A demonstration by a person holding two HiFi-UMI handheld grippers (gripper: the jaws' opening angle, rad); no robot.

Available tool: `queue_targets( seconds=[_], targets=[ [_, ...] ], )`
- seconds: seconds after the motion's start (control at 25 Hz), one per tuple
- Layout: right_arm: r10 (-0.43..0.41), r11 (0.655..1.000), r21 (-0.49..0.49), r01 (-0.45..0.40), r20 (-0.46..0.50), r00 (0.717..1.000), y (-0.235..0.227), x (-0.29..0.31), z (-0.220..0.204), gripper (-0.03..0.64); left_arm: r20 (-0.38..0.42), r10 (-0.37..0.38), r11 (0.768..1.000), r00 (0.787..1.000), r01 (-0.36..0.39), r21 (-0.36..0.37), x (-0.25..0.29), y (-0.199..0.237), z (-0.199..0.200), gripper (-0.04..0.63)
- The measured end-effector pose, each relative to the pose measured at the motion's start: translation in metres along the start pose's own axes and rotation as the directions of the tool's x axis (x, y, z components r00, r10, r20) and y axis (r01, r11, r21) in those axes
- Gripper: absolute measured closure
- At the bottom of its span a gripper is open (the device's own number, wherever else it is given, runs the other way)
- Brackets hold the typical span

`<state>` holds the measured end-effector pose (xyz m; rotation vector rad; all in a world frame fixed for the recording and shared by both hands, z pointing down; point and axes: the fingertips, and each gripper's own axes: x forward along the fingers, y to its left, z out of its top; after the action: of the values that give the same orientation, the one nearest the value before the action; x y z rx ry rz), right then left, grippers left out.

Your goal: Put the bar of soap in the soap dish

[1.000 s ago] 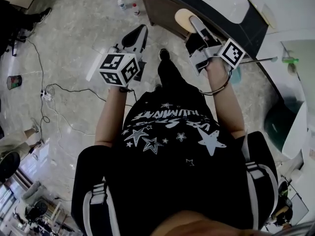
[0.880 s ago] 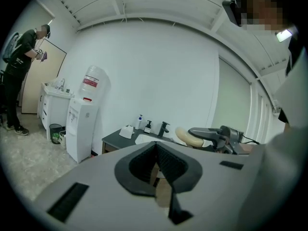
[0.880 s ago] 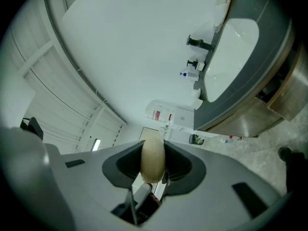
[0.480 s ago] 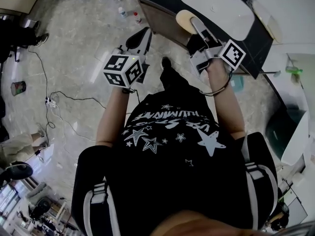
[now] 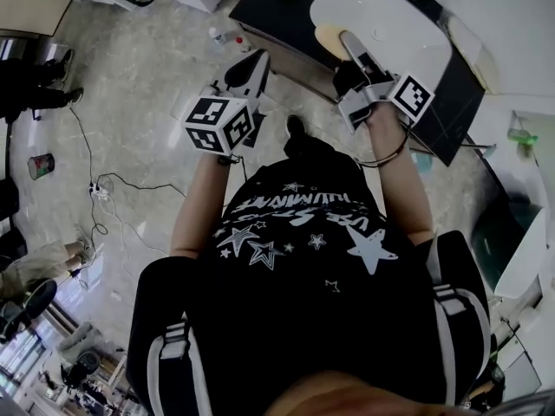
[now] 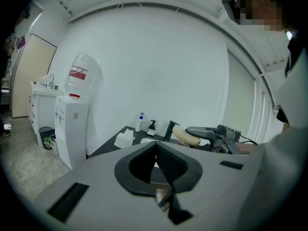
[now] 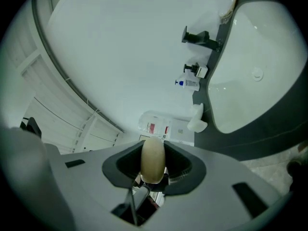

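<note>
At the upper right of the head view, the right gripper carries the cream bar of soap over the edge of the dark tabletop, beside the white basin. The left gripper points out over the floor.

In the left gripper view, its ribbed jaws meet with nothing between them.

In the right gripper view, the jaws stand fairly wide, pressing the bar's broad faces. I cannot tell which thing is the soap dish.

The bar looks stiff, light and smooth. Its rounded edges would likely slip under an uneven squeeze, so a hold across the broad faces near the middle seems safest.
</note>
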<state>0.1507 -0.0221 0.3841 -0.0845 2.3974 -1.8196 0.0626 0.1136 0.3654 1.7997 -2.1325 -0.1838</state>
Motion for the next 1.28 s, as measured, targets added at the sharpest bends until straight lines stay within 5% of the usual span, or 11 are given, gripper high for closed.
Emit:
queue_targets(
  seconds=[0.68, 1.28],
  targets=[
    [-0.045, 0.998, 0.042, 0.046, -0.034, 0.998, -0.041, 0.073, 0.064, 0.497, -0.043, 0.025, 1.000, 0.999, -0.025, 0.004, 0.093, 0.045, 0.030, 0.583],
    [-0.104, 0.994, 0.032, 0.101, 0.083, 0.991, -0.056, 0.118, 0.088, 0.497, -0.091, -0.107, 0.994, 0.990, 0.109, 0.021, 0.159, 0.092, 0.050, 0.583]
  ],
)
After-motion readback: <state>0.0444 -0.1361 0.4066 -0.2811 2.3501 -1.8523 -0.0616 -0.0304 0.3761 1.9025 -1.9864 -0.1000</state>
